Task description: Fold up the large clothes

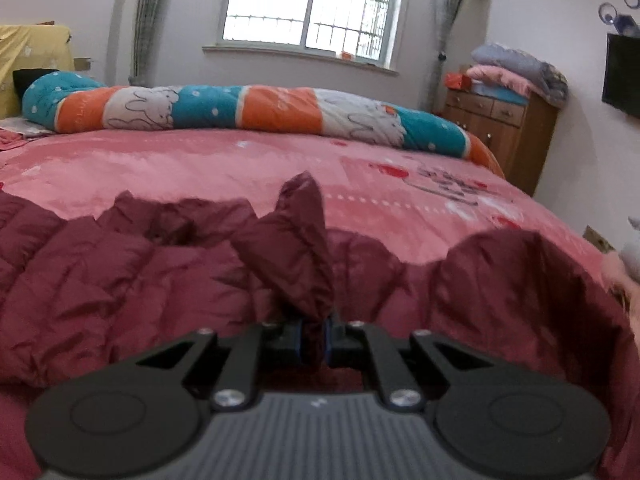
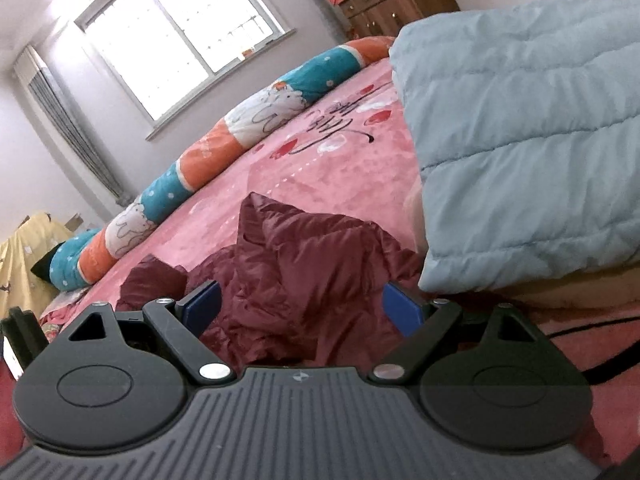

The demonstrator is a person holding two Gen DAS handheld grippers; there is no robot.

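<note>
The left gripper (image 1: 314,340) has its jaws pressed together on a pinch of a maroon puffer jacket (image 1: 120,272). The pinched fold stands up as a peak straight ahead of the fingers. The rest of the jacket spreads crumpled to both sides of the gripper along the near edge of the bed (image 1: 248,168), with a second mound rising toward the bed's near right corner.

The right gripper (image 2: 300,304) has its jaws spread wide, blue pads (image 2: 202,300) apart and pinching nothing. The jacket lies heaped between and just beyond the fingers, and whether the pads touch the fabric cannot be told. Just beside it to the right, a pale blue quilted coat (image 2: 520,120) lies folded on the bed, its edge close to the maroon heap.

Beyond the jacket, the pink bedspread stretches flat and bare across the middle of the bed. Along the far edge lies a long rolled quilt (image 1: 248,108) banded in teal, orange and white with rabbit prints. Past the bed's far right corner stands a wooden dresser (image 1: 500,128) stacked with folded blankets (image 1: 516,68). A window (image 1: 312,4) sits in the far wall, and something draped in yellow cloth (image 1: 28,56) stands past the far left corner.
</note>
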